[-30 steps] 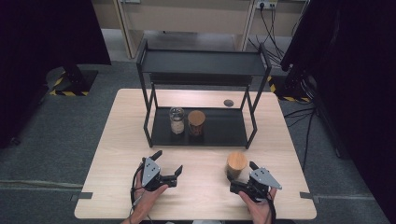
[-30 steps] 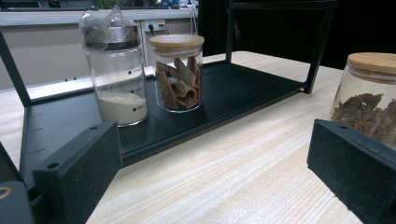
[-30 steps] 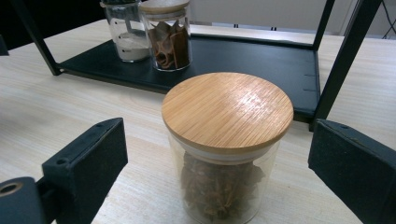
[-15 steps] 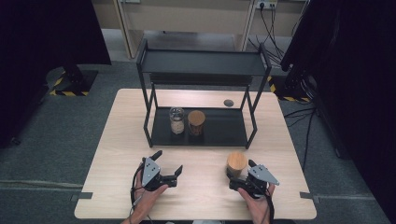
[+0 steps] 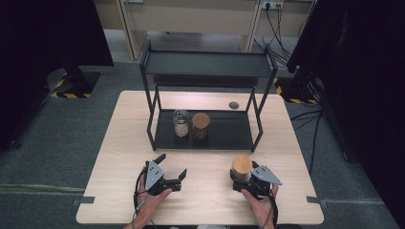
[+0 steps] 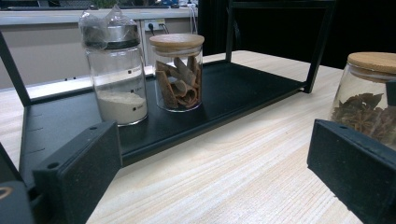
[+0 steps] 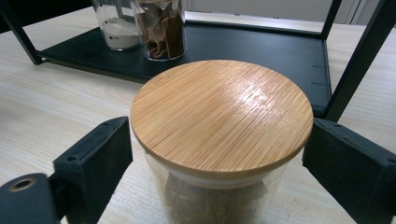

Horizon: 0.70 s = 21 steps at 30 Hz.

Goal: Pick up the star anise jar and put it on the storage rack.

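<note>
Glass star anise jar looks slick and breakable; our right gripper, jaws just closing around it, should clamp below the bamboo lid; left gripper gapes empty.

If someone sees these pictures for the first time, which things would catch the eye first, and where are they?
First the glass jar with a bamboo lid, standing on the table's near right part between the jaws of the right gripper, which have just been closing around it. Next the black two-level rack at the table's middle, with a white-powder jar and a cinnamon-stick jar side by side on its lower shelf. The left gripper stands open at the near left.
</note>
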{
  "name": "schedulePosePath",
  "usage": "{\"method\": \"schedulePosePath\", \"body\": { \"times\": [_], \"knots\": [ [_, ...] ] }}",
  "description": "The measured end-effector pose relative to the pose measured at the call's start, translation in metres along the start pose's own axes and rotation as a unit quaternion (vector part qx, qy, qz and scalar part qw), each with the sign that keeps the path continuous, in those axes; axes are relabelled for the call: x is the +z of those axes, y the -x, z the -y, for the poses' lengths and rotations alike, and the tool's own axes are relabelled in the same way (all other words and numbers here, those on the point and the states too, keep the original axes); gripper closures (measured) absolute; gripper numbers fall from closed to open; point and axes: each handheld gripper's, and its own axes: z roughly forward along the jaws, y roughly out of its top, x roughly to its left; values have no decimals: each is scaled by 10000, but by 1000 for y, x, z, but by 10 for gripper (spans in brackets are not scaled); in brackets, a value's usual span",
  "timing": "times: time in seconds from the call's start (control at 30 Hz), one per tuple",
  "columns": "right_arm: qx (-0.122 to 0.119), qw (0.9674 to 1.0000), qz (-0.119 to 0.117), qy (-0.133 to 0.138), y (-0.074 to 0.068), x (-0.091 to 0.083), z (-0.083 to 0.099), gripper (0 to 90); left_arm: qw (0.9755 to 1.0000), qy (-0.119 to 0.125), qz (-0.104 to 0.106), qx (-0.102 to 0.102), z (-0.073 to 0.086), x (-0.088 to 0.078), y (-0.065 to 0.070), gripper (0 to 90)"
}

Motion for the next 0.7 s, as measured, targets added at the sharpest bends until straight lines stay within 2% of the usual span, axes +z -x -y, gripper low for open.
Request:
{"method": "schedulePosePath", "body": {
  "times": [0.27,0.53,0.7],
  "knots": [
    [62,10000,-43,-42,3,4,-1,134,10000,-4,3,1,0,0,0,26],
    [94,9998,-172,-68,4,6,-1,243,10000,2,3,2,0,0,0,26],
    [-34,9999,-91,-57,2,4,-2,254,10000,-3,5,2,0,0,0,26]
  ]
}}
